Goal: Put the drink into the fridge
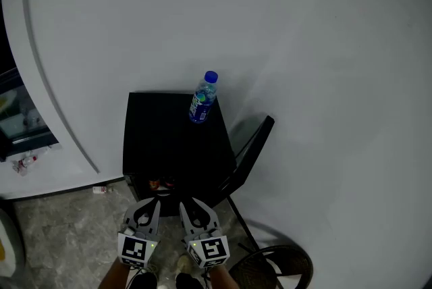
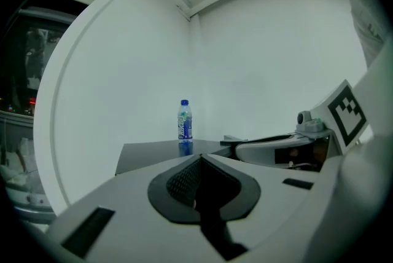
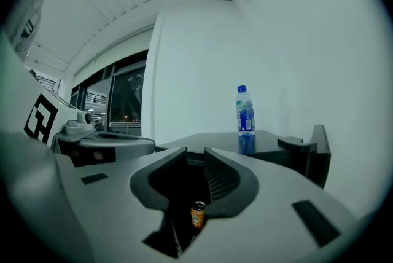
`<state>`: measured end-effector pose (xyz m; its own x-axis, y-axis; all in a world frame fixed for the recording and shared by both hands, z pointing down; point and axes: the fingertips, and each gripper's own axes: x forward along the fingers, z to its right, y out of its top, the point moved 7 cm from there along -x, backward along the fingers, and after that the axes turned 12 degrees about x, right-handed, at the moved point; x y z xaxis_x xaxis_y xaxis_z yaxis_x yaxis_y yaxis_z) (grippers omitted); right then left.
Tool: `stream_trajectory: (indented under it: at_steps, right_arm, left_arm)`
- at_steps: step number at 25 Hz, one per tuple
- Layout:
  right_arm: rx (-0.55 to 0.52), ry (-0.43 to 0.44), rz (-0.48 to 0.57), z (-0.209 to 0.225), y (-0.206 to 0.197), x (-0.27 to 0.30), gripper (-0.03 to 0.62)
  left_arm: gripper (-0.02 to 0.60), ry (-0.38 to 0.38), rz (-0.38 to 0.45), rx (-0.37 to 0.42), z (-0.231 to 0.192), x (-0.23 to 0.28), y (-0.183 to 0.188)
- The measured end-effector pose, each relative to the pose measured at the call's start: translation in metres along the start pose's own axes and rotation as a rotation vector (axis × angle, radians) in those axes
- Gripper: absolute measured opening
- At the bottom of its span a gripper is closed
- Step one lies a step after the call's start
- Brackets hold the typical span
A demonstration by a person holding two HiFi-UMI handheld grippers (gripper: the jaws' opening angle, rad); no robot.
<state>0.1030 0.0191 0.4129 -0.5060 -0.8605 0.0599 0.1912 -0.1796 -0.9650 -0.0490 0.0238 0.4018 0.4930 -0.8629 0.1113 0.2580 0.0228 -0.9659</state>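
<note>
The clear blue-capped, blue-labelled plastic drink bottle [image 1: 202, 98] stands upright, cap up, at the black fridge's [image 1: 162, 139] far right top corner (print unreadable). Left gripper [image 2: 198, 163] jaws are together; right gripper [image 3: 195, 158] jaws are narrowly apart, gripping nothing.

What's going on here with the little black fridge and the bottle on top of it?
A person holds a gripper in each hand, both low in front of a small black fridge whose door stands open. The drink bottle stands upright on the fridge's top, untouched. The left gripper is shut and empty. The right gripper has its jaws slightly apart, holding nothing. A small orange can shows beyond them.
</note>
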Motion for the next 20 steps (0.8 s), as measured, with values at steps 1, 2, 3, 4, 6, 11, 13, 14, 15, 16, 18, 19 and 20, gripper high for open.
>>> stream_trajectory:
  at_steps: [1, 2, 3, 4, 6, 11, 13, 14, 15, 16, 18, 19, 20]
  right_arm:
    - [-0.003, -0.001, 0.001, -0.002, 0.004, -0.001, 0.100]
    - [-0.010, -0.003, 0.001, -0.004, 0.009, -0.002, 0.093]
    - [-0.017, -0.005, 0.002, -0.006, 0.014, -0.004, 0.084]
    - [-0.023, -0.006, 0.005, -0.007, 0.018, -0.005, 0.080]
    - [-0.030, -0.008, 0.017, -0.009, 0.027, -0.007, 0.075]
    - [-0.012, -0.009, 0.023, -0.015, 0.038, -0.015, 0.054]
    - [-0.005, -0.011, 0.024, -0.018, 0.039, -0.018, 0.044]
    - [-0.004, -0.013, 0.022, -0.020, 0.038, -0.019, 0.041]
    - [-0.003, -0.015, 0.018, -0.021, 0.037, -0.021, 0.038]
    - [-0.002, -0.017, 0.015, -0.022, 0.036, -0.023, 0.035]
    - [0.002, -0.021, 0.013, -0.022, 0.034, -0.025, 0.031]
    - [0.004, -0.024, 0.014, -0.022, 0.033, -0.025, 0.031]
    - [0.005, -0.027, 0.015, -0.021, 0.032, -0.025, 0.029]
  left_arm:
    - [0.003, -0.003, 0.000, 0.003, -0.001, -0.002, 0.004]
    - [0.003, -0.005, 0.000, 0.007, -0.001, -0.004, 0.007]
    - [0.003, -0.007, 0.000, 0.010, -0.002, -0.007, 0.011]
    - [0.003, -0.006, 0.002, 0.012, -0.003, -0.010, 0.014]
    - [0.003, 0.003, 0.011, 0.015, -0.007, -0.014, 0.020]
    - [0.003, 0.009, 0.022, 0.003, -0.007, -0.023, 0.033]
    - [0.003, 0.008, 0.020, -0.010, -0.007, -0.026, 0.033]
    - [0.003, 0.008, 0.019, -0.016, -0.006, -0.027, 0.032]
    - [0.003, 0.009, 0.018, -0.021, -0.006, -0.028, 0.030]
    - [0.003, 0.010, 0.017, -0.024, -0.005, -0.028, 0.029]
    - [0.003, 0.005, 0.012, -0.030, -0.005, -0.030, 0.028]
    - [0.003, 0.001, 0.009, -0.033, -0.005, -0.030, 0.028]
    - [0.003, -0.003, 0.006, -0.036, -0.005, -0.030, 0.028]
